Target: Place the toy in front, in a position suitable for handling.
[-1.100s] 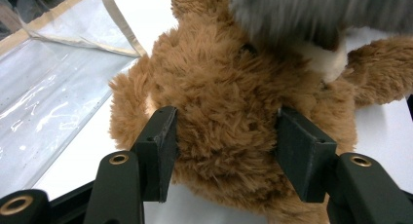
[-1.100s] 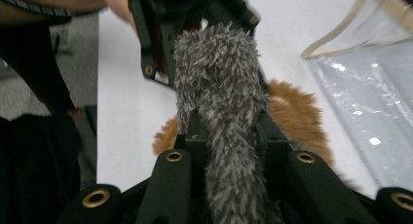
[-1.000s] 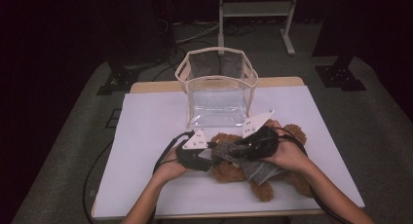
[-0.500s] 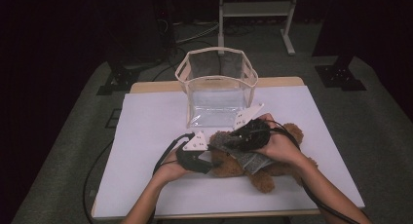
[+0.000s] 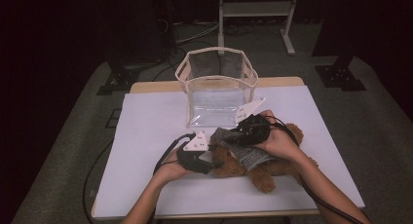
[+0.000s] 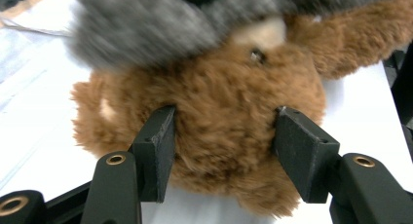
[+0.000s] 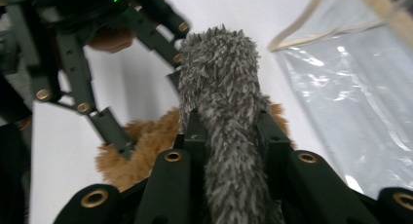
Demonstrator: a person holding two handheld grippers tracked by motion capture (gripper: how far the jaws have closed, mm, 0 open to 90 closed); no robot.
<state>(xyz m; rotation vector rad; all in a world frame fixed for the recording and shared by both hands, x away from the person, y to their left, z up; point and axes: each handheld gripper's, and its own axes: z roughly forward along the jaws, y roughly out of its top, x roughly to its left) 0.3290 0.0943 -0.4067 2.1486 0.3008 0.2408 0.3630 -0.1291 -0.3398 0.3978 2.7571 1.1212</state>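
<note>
From the high view, I'm working a fuzzy brown teddy bear lying on the white table, just in front of the clear plastic tote with cream trim. My right gripper has been lifting a grey fuzzy garment over the last second.

Left gripper view: left gripper is clamping the bear's head.

Right gripper view: jaws narrow, pinching that grey fabric. Probably a hat coming off, it's blurry.
</note>
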